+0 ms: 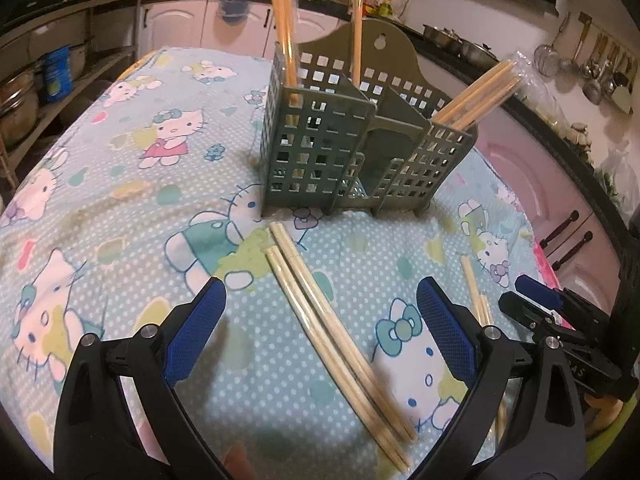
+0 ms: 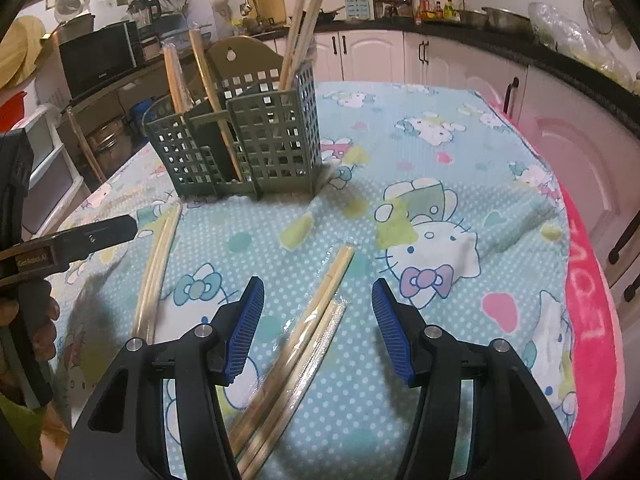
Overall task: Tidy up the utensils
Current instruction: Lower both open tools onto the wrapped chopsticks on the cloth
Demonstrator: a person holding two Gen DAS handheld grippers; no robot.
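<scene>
The left gripper (image 1: 320, 312) hangs over the cloth (image 1: 120, 184) with its blue pads (image 1: 198, 326) spread wide and nothing pressed between them. A bare pair of chopsticks (image 1: 336, 332) lies flat on the cloth in the gap between those fingers, running from just ahead of the tips back under the gripper, touching neither pad. Straight ahead of the fingertips stands the green caddy (image 1: 320, 152), upright on the cloth, with wrapped chopsticks (image 1: 285, 24) sticking up from its left compartment, one more (image 1: 357, 28) rising behind the middle, and a bundle (image 1: 476, 96) leaning out of the right compartment. To the right of the right finger lies another pair (image 1: 474, 292), close by the other tool. The right gripper (image 2: 318, 320) is likewise released, its pads (image 2: 248, 328) standing apart over a wrapped pair of chopsticks (image 2: 316, 308) that lies on the cloth between the fingers, nearer the left pad but not gripped. The caddy (image 2: 248, 140) sits ahead and to the left of these fingertips. Left of the left finger, the bare pair (image 2: 156, 268) lies beneath the tip of the left gripper (image 2: 96, 236), whose handle a hand (image 2: 40, 320) holds at the frame's edge.
</scene>
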